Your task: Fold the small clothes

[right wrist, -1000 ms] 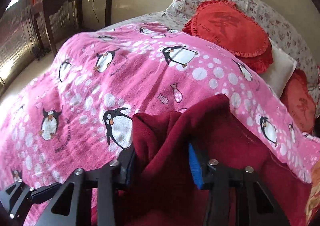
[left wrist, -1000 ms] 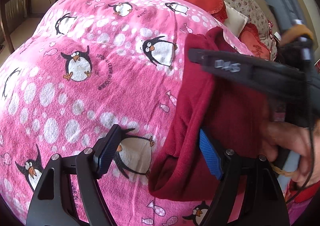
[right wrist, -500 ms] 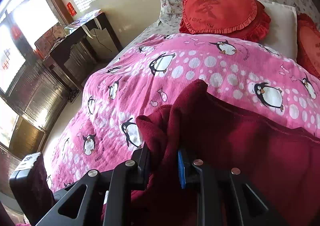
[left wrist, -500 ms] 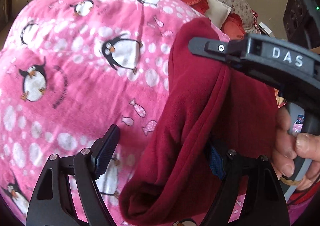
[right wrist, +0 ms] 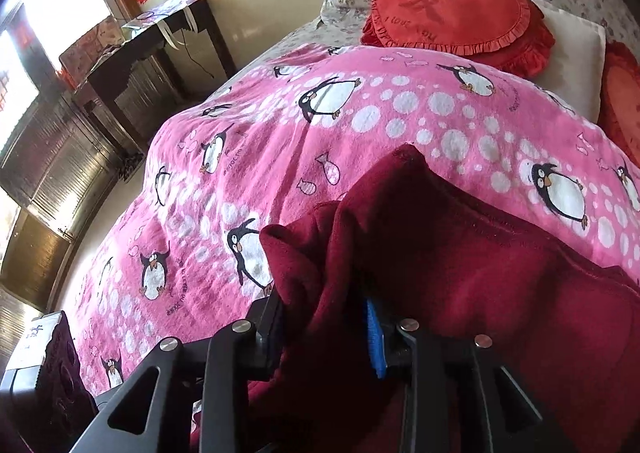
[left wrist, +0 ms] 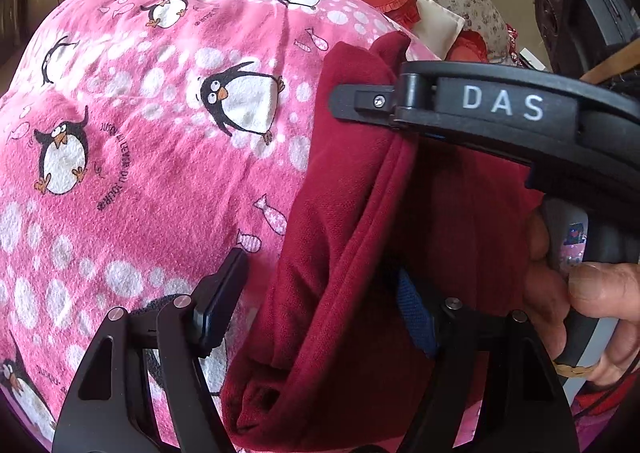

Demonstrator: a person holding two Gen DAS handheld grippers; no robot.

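**Hanging red garment between two tongs over the bed**

Gripping a bunched fold of the dark red garment (right wrist: 460, 253), the right tongs (right wrist: 324, 317) have their pads pressed in on the cloth, with fabric spilling over both fingers. From the left wrist view the same right tongs (left wrist: 400, 121) reach in from the right, marked "DAS", clamped on the garment's (left wrist: 352, 245) upper edge, and a hand (left wrist: 580, 305) holds their handle.

The left tongs (left wrist: 320, 305) stand spread wide. Their left pad is bare and apart from the cloth; the garment drapes down between the two fingers and lies against the right, blue pad (left wrist: 416, 317).

The garment hangs in loose vertical folds just above a pink penguin blanket (left wrist: 140, 153) that covers the bed. Red heart-shaped cushions (right wrist: 452, 13) and a white pillow (right wrist: 576, 53) lie at the head of the bed, and a dark wooden desk (right wrist: 160, 37) stands by the wall.
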